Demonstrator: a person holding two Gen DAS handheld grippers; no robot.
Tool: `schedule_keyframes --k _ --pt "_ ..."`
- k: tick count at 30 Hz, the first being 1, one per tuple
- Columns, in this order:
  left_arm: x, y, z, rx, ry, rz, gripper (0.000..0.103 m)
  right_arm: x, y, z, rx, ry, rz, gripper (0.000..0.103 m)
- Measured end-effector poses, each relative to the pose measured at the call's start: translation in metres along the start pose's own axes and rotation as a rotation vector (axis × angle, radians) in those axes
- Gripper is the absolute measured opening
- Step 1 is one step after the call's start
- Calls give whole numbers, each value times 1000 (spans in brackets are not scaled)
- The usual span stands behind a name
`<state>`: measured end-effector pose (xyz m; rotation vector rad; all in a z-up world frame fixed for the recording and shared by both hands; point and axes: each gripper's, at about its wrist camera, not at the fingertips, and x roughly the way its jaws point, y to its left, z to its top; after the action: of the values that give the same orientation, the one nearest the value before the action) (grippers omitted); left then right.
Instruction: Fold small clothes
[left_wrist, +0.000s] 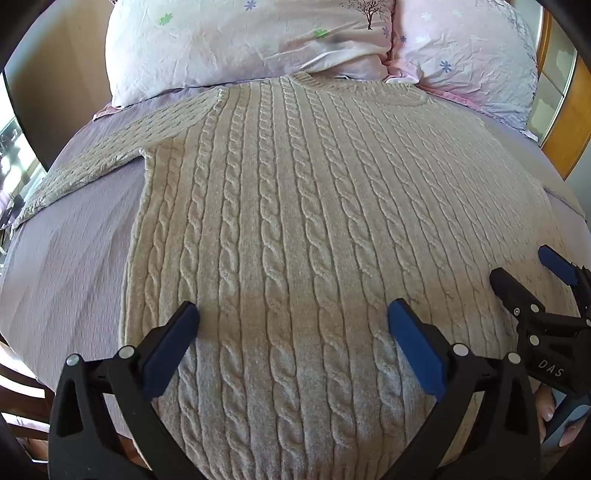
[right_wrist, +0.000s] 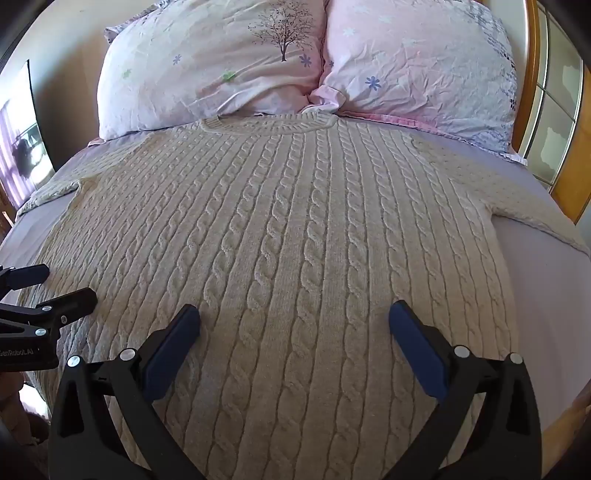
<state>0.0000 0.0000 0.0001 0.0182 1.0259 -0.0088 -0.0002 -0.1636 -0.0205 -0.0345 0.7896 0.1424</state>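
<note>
A cream cable-knit sweater (left_wrist: 295, 206) lies flat on the bed, collar toward the pillows, and also fills the right wrist view (right_wrist: 288, 236). One sleeve (left_wrist: 92, 166) stretches out left, the other (right_wrist: 517, 199) out right. My left gripper (left_wrist: 293, 314) is open and empty, just above the sweater's lower left part. My right gripper (right_wrist: 293, 314) is open and empty above the lower right part. The right gripper shows at the right edge of the left wrist view (left_wrist: 524, 269); the left gripper shows at the left edge of the right wrist view (right_wrist: 55, 284).
The bed has a lilac sheet (left_wrist: 66, 258). Two floral pillows (right_wrist: 221, 62) (right_wrist: 424, 74) lie at the head, just beyond the collar. A wooden headboard frame (right_wrist: 569, 173) stands at the right. The bed's near edge lies below the grippers.
</note>
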Motion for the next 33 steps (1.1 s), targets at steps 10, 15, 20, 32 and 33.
schedule_keyframes --k 10,15,20,32,33 --pt "0 0 0 0 -3 0 101 -1 -1 -1 0 -3 2 102" --pt "0 0 0 0 -5 0 101 -1 0 0 0 -3 2 102" --pt "0 0 0 0 -6 0 101 0 0 1 1 -4 2 102" --pt "0 0 0 0 -8 0 101 -1 -1 1 2 -5 2 102" --pt "0 0 0 0 -8 0 101 -1 -1 1 1 -5 2 102"
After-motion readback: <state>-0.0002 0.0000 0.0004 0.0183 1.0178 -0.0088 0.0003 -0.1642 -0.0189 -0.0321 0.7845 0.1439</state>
